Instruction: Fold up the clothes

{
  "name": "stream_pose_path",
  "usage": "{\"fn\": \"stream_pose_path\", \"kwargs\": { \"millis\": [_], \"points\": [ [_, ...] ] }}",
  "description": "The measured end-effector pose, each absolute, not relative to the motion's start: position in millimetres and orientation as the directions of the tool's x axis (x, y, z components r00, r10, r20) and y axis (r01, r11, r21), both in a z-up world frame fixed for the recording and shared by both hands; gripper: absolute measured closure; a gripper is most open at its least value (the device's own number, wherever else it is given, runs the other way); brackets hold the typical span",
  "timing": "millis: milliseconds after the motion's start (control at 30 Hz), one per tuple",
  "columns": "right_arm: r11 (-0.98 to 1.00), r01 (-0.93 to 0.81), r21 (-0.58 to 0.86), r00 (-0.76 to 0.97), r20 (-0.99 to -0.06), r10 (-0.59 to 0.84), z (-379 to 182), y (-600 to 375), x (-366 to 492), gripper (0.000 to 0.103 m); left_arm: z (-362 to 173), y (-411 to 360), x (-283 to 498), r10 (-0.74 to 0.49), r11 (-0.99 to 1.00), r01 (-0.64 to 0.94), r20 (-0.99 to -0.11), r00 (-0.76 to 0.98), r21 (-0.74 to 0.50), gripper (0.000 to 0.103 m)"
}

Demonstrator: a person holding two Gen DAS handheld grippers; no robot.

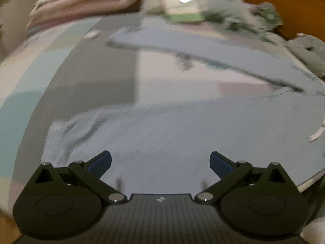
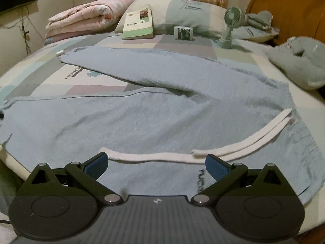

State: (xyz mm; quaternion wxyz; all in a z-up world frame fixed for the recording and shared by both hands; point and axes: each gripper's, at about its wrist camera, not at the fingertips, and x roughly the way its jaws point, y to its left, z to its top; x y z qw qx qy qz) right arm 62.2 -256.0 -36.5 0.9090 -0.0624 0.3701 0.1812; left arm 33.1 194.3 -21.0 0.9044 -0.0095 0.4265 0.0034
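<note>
Hovering over the near edge of the bed (image 2: 18, 65), we judge the fold has not yet begun: one pair of light-blue trousers (image 2: 142, 122) lies spread flat across the patchwork sheet, waistband toward the right edge, two legs running to the left, the far one angling toward the head of the bed.

Our left gripper (image 1: 160, 162) hangs above the near leg with its fingers spread wide, holding nothing; that view is blurred, so finer detail escapes us. Our right gripper (image 2: 156, 162) is likewise splayed and empty, poised just over the two white drawstring ends (image 2: 154, 157) near the waistband.

Next, we think, each gripper must come down on the near edge of the trousers, pinch cloth at the waist and the leg, and carry the near leg over onto the far one.

Counting along the head of the bed, left to right: one folded pink quilt (image 2: 85, 16), one book (image 2: 139, 23), one pillow (image 2: 182, 14), one small box (image 2: 183, 33), one green fan (image 2: 230, 26). One grey-green garment (image 2: 300, 65) waits at the right edge.
</note>
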Motion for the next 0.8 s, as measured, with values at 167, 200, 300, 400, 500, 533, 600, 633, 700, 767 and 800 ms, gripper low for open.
{"fn": "stream_pose_path", "kwargs": {
  "millis": [167, 200, 300, 400, 500, 533, 600, 633, 700, 767, 800],
  "points": [
    [0.93, -0.364, -0.054, 0.687, -0.69, 0.229, -34, -271, 74, 0.0, -9, 113, 76, -0.098, 0.985, 0.169, -0.742, 0.663, 0.021, 0.001],
    [0.932, -0.357, -0.06, 0.69, -0.69, 0.22, -34, -277, 76, 0.0, -11, 95, 84, -0.105, 0.98, 0.194, -0.742, 0.662, 0.034, 0.001],
    [0.939, -0.333, -0.079, 0.695, -0.694, 0.188, -38, -296, 84, 0.0, -26, 51, 107, -0.108, 0.97, 0.236, -0.757, 0.645, 0.063, 0.001],
    [0.946, -0.311, -0.087, 0.69, -0.706, 0.161, -48, -317, 91, 0.0, -52, 24, 123, -0.037, 0.972, 0.205, -0.785, 0.618, 0.116, 0.001],
    [0.953, -0.29, -0.091, 0.669, -0.731, 0.134, -65, -336, 97, 0.0, -72, 18, 125, 0.014, 0.974, 0.173, -0.801, 0.599, 0.147, 0.001],
    [0.953, -0.289, -0.092, 0.657, -0.743, 0.128, -71, -341, 97, 0.0, -78, 19, 124, 0.022, 0.976, 0.16, -0.804, 0.594, 0.145, 0.0],
    [0.955, -0.289, -0.071, 0.646, -0.75, 0.14, -81, -354, 94, 0.0, -83, 28, 123, 0.001, 0.987, 0.131, -0.811, 0.585, 0.096, 0.0],
    [0.955, -0.292, -0.049, 0.653, -0.74, 0.162, -83, -361, 90, 0.0, -83, 33, 123, -0.013, 0.991, 0.115, -0.815, 0.579, 0.066, 0.0],
    [0.952, -0.304, -0.04, 0.661, -0.728, 0.181, -84, -369, 84, 0.0, -83, 39, 124, -0.025, 0.996, 0.084, -0.827, 0.562, 0.027, 0.0],
    [0.946, -0.322, -0.042, 0.666, -0.72, 0.194, -85, -372, 81, 0.0, -79, 34, 122, -0.004, 0.996, 0.073, -0.827, 0.563, 0.045, 0.001],
    [0.944, -0.327, -0.046, 0.667, -0.718, 0.196, -85, -372, 81, 0.0, -75, 29, 120, 0.011, 0.995, 0.076, -0.821, 0.571, 0.066, 0.001]
  ]
}}
